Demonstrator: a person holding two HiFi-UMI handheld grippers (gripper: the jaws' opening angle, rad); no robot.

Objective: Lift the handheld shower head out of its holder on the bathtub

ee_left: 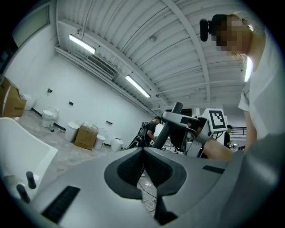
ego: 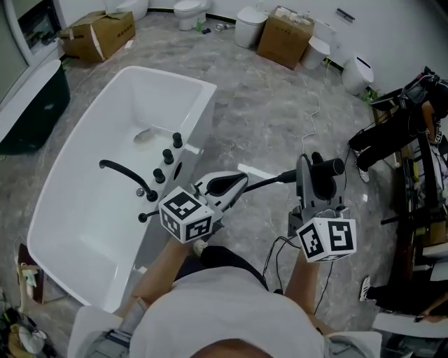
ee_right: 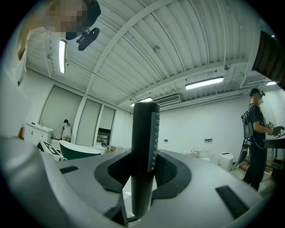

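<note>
The black stick-shaped handheld shower head (ego: 329, 168) is off the white bathtub (ego: 203, 91), out over the floor to its right. My right gripper (ego: 316, 183) is shut on it. In the right gripper view the shower head (ee_right: 144, 151) stands upright between the pads of the right gripper (ee_right: 143, 173). A thin black hose (ego: 269, 180) runs from it toward the tub. My left gripper (ego: 225, 184) hovers beside the tub's rim, near the black knobs (ego: 168, 155) and curved spout (ego: 122, 170). In its own view the left gripper (ee_left: 143, 153) has its pads together with nothing between them.
Cardboard boxes (ego: 98, 33) (ego: 285, 35) and toilets (ego: 190, 10) line the far wall. A dark green tub (ego: 31, 105) sits at the left. Black equipment stands (ego: 413, 140) crowd the right, and cables (ego: 280, 252) lie on the floor. A person in black (ee_right: 256, 133) stands to the right.
</note>
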